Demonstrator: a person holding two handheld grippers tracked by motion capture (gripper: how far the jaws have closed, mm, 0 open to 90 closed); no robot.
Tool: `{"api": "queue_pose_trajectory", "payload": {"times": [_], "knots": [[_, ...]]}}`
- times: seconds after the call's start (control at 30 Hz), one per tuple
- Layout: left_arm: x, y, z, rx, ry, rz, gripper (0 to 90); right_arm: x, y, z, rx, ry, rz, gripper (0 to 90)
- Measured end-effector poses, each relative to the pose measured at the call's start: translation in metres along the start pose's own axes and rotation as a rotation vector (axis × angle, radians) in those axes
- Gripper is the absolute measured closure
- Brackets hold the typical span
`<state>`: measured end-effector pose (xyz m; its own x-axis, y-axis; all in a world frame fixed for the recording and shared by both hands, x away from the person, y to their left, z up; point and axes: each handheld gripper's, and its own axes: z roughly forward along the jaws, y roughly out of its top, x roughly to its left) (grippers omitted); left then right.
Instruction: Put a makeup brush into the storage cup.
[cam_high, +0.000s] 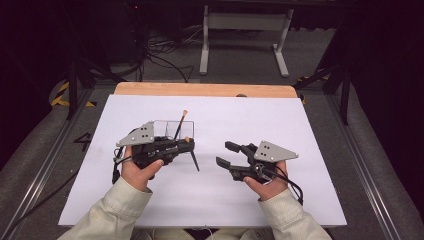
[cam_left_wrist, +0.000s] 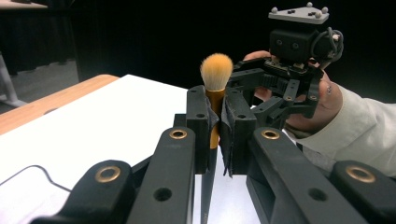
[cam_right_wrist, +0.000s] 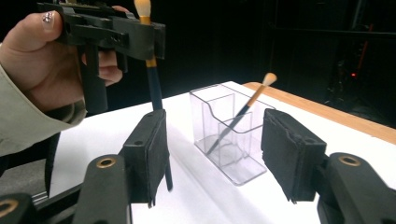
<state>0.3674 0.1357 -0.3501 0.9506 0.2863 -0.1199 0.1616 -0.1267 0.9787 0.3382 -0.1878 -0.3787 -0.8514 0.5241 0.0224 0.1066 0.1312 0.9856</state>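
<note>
With my left gripper (cam_left_wrist: 216, 122) pinching the makeup brush (cam_left_wrist: 215, 88) by its gold collar above the near-left table and my right gripper (cam_right_wrist: 212, 154) spread and empty, I should tip the handle down into the clear holder (cam_right_wrist: 229, 135) just beyond it, beside the thin brush (cam_right_wrist: 243, 112).

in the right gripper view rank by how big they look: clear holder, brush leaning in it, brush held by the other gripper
1. clear holder
2. held brush, clamped in the left gripper; nearer the camera, so unsure against the next
3. leaning brush
</note>
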Motion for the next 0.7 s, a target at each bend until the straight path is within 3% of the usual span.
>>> {"api": "queue_pose_trajectory", "payload": {"times": [0.7], "knots": [[0.015, 0.019, -0.011, 0.025, 0.042, -0.003, 83.0, -0.008, -0.014, -0.027, 0.026, -0.088, 0.018, 40.6]]}}
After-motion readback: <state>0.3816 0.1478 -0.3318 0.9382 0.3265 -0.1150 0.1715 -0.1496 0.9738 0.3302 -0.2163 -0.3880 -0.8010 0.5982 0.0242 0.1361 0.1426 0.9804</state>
